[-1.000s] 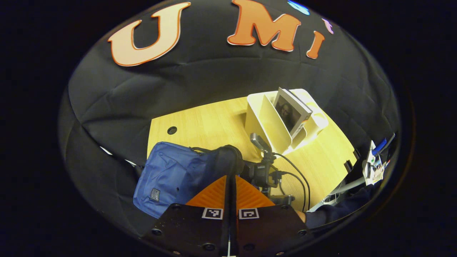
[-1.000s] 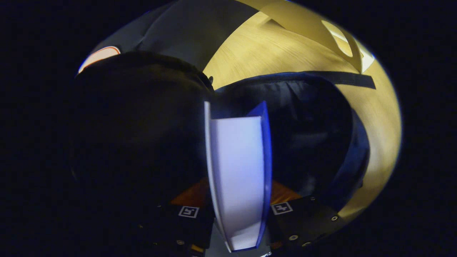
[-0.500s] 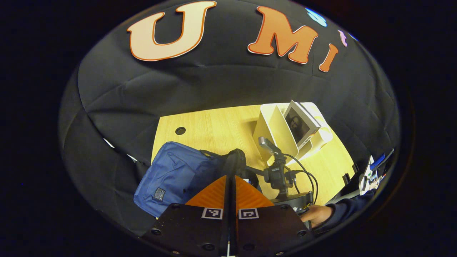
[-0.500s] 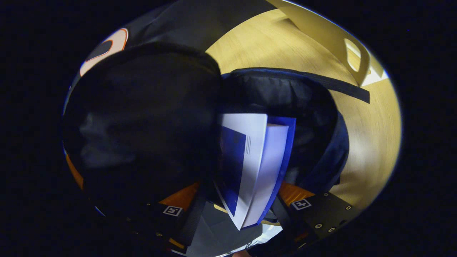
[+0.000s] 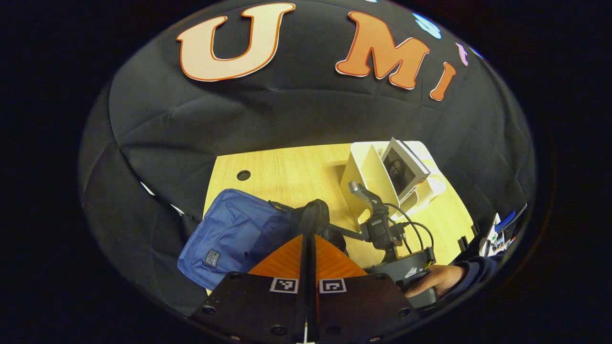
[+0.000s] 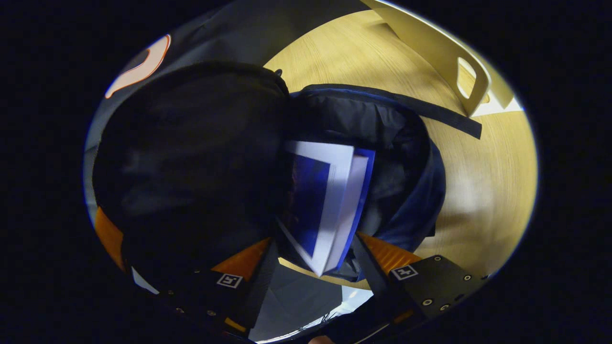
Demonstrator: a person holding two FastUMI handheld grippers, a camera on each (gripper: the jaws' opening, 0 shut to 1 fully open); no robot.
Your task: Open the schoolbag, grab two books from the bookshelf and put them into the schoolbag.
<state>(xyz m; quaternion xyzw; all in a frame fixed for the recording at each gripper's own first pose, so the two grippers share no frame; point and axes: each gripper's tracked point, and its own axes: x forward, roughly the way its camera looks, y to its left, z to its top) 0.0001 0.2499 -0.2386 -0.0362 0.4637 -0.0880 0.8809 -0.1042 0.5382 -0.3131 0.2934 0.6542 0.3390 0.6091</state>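
Left gripper [image 5: 306, 239] clamps the schoolbag [image 5: 229, 234] flap; right gripper [image 6: 315, 258], fingers apart, straddles the book [image 6: 325, 200].

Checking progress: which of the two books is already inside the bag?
The blue-and-white book in the blue schoolbag; the portrait-cover book leans in the white bookshelf.

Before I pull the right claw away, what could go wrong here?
1. The blue book leans loose in the schoolbag mouth, and its near corner lies between the fingers of the open right claw. A crooked retreat could snag the book and drag it out.
2. The left claw seems to pinch the flap. If that slips, the flap may fall over the opening.
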